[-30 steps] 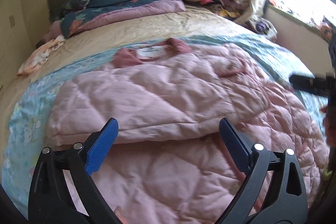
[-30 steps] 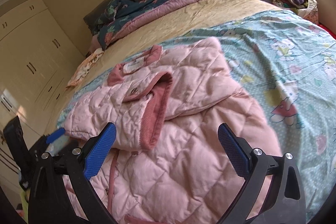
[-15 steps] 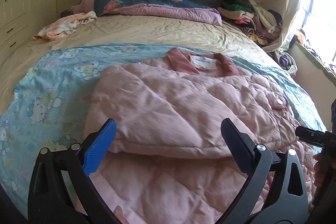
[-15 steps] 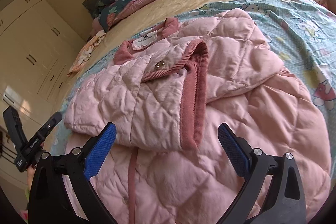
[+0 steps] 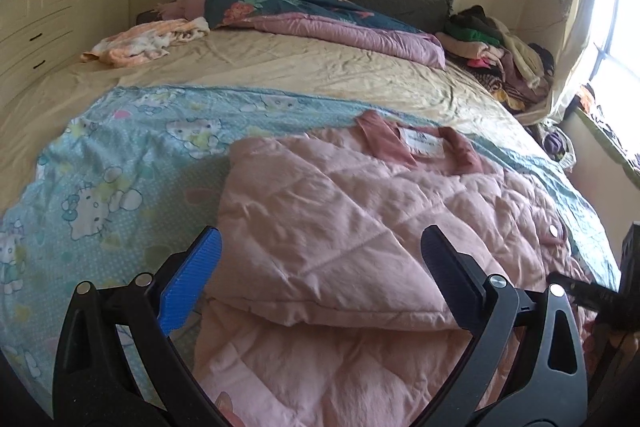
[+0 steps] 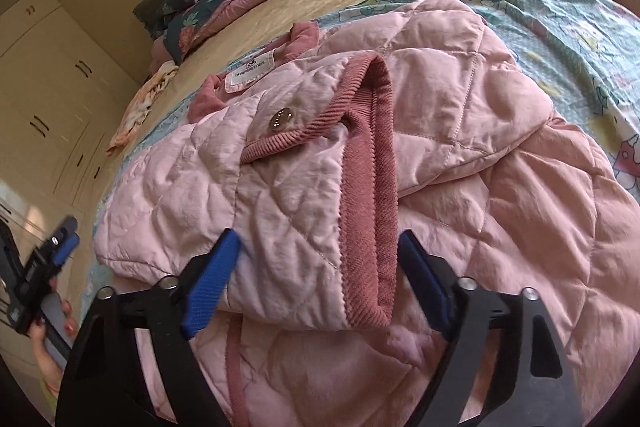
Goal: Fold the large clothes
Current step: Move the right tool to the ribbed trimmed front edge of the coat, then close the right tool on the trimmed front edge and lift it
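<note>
Broadly, the bed (image 5: 280, 75) carried everything: over its cartoon-print sheet (image 5: 100, 187) lay the pink quilted jacket (image 5: 340, 227), both sleeves already folded across its body, so the work seemed to stand between the sleeve folds and the lengthwise fold. The left gripper (image 5: 320, 267) hovered with fingers spread wide and nothing between them, above the folded sleeve's lower edge. The right gripper (image 6: 320, 275) hung with fingers parted, less widely, straddling the corduroy cuff (image 6: 368, 227) without pinching it. Next, I judged, each needed a hold on the hem to bring it toward the collar (image 5: 380, 143). Only the right view showed the cuff and brass snap (image 6: 281, 117); only the left showed the window (image 5: 616, 39).
</note>
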A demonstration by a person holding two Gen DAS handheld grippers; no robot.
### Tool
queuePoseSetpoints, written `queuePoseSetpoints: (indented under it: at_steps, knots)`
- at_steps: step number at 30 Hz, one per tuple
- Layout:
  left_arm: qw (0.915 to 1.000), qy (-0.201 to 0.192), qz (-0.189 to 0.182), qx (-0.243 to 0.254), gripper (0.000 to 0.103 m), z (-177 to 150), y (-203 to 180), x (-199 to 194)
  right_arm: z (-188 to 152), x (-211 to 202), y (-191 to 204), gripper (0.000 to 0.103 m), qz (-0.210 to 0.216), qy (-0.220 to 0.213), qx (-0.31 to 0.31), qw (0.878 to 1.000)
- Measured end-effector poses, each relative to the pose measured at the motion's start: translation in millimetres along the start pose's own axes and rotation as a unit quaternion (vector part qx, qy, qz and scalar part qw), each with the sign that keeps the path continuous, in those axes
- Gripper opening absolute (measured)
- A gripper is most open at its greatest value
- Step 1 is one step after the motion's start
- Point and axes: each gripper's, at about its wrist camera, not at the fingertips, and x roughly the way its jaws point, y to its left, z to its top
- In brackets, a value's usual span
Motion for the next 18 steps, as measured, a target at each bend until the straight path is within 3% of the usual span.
queuePoseSetpoints:
  at_steps: [3, 5, 8, 12, 18]
  knots:
    - [1.0, -0.002, 0.001, -0.008, 0.093, 4, 6, 0, -1, -2, 4, 0.057, -0.009, -0.006, -0.016, 1.0]
    - [0.9999, -0.001, 0.0, -0.011, 0.093, 6, 9, 2, -1, -7, 7, 0.036, -0.01, -0.012, -0.03, 0.999]
    - [0.9999, -0.001, 0.0, -0.011, 0.093, 7, 10, 2, 1, -15, 14, 0.025, -0.01, -0.027, -0.048, 0.998]
    - [1.0, 0.0, 0.0, -0.008, 0.093, 10, 12, 3, 5, -35, 31, 0.02, -0.011, -0.056, -0.094, 0.994]
    - [1.0, -0.004, -0.003, 0.001, 0.093, 17, 13, 4, 39, -68, 51, 0.017, -0.004, -0.107, -0.142, 0.984]
